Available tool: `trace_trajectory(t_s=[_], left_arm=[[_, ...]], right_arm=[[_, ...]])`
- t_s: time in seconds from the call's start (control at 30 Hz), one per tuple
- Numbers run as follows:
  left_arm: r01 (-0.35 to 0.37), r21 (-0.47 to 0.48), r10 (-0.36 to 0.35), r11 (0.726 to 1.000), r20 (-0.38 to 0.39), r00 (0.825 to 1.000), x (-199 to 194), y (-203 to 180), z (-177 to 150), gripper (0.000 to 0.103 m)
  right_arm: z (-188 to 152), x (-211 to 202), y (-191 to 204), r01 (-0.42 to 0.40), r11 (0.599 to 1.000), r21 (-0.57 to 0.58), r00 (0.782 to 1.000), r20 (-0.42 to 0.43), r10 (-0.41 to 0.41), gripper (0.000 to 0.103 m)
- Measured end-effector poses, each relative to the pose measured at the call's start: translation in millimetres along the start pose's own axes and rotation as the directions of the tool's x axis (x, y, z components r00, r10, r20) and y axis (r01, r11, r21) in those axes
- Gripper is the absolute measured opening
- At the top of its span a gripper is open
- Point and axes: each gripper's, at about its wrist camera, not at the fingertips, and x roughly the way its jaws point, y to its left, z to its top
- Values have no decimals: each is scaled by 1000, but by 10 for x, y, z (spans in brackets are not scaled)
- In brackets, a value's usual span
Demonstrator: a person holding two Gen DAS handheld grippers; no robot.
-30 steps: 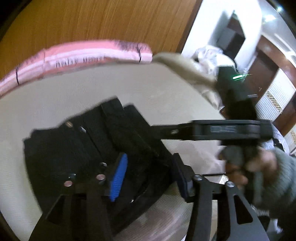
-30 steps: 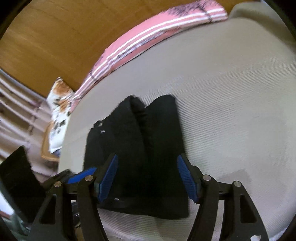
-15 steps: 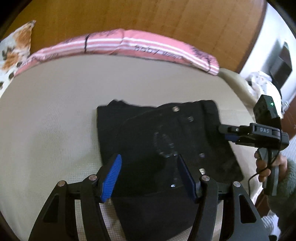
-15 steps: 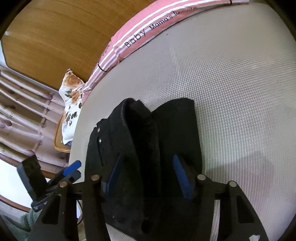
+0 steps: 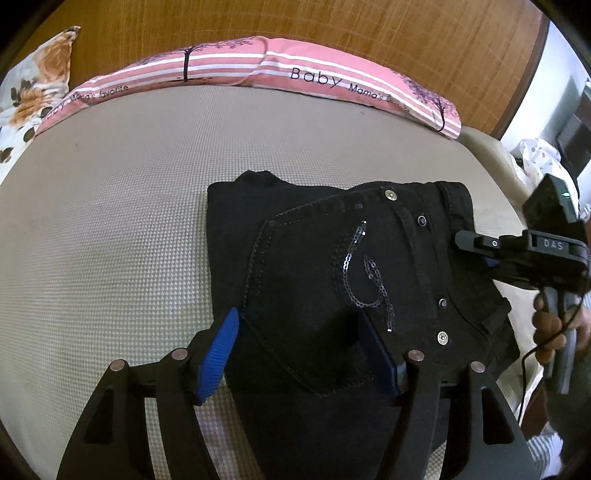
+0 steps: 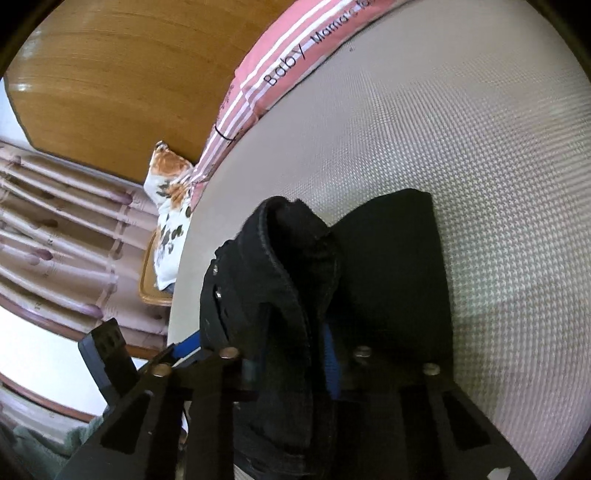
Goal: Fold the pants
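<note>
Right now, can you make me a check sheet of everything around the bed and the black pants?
Surface: beige woven mattress, bare apart from the pants.
Job's things: black pants, folded into a compact stack, sequin pocket on top.
Clutter: pink striped pillow and floral pillow along the headboard.
Grippers: left gripper open over the pants; right gripper shut on a fold of the pants.
Cables: thin black cable by the right hand.
Surroundings: wooden headboard, curtains.

A beige woven bed [image 5: 129, 221] carries folded black pants [image 5: 332, 266] and a pink striped pillow [image 5: 280, 74] along its far edge.
</note>
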Motion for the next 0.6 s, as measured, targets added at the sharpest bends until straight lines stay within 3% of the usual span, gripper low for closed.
trace_trajectory(t_s=[0.17, 0.3, 0.53, 0.6], left_arm=[[7, -49, -5, 999, 36, 999, -107, 26, 103, 68], [34, -13, -32, 999, 99, 995, -296, -85, 190, 68], [53, 89, -58, 995, 54, 997, -188, -316, 91, 68], [67, 115, -69, 991, 15, 998, -100, -354, 43, 68]], right_arm=[[-25, -232, 324, 30, 1000, -8, 997, 73, -29, 10], [-29, -463, 450, 62, 998, -28, 989, 138, -58, 10], [-110, -449, -50, 190, 977, 92, 970, 139, -201, 10], [-138, -428, -173, 184, 975, 127, 969, 140, -202, 12]])
